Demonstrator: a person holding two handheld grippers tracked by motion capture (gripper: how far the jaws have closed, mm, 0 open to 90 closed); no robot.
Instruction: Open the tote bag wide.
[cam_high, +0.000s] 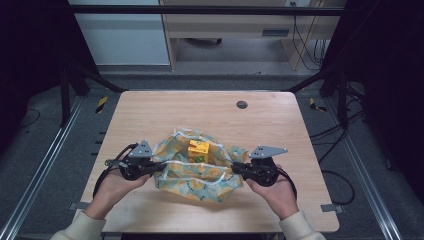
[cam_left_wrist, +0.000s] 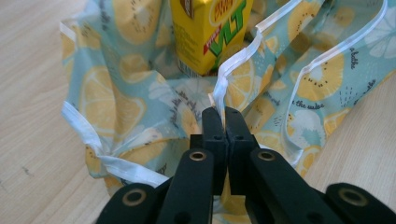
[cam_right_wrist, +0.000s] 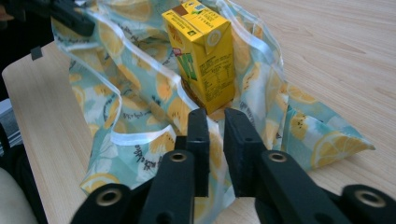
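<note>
A pale blue cloth printed with lemon slices (cam_high: 195, 177) lies crumpled in the middle of the wooden table (cam_high: 200, 110). On it stands an upright yellow drink carton (cam_high: 198, 150). My left gripper (cam_high: 161, 164) is at the cloth's left edge. In the left gripper view, that gripper (cam_left_wrist: 220, 116) is shut on the white hem of the cloth (cam_left_wrist: 121, 102), with the carton (cam_left_wrist: 210, 32) just beyond. My right gripper (cam_high: 235, 168) is at the cloth's right edge. In the right gripper view, it (cam_right_wrist: 215, 123) pinches the cloth (cam_right_wrist: 126, 93) in a narrow gap, in front of the carton (cam_right_wrist: 205, 56).
A round dark cable hole (cam_high: 242, 104) sits at the far middle of the table. Bare wood surrounds the cloth on all sides. Black frame bars and floor cables (cam_high: 332, 135) flank the table, and a cabinet stands beyond it.
</note>
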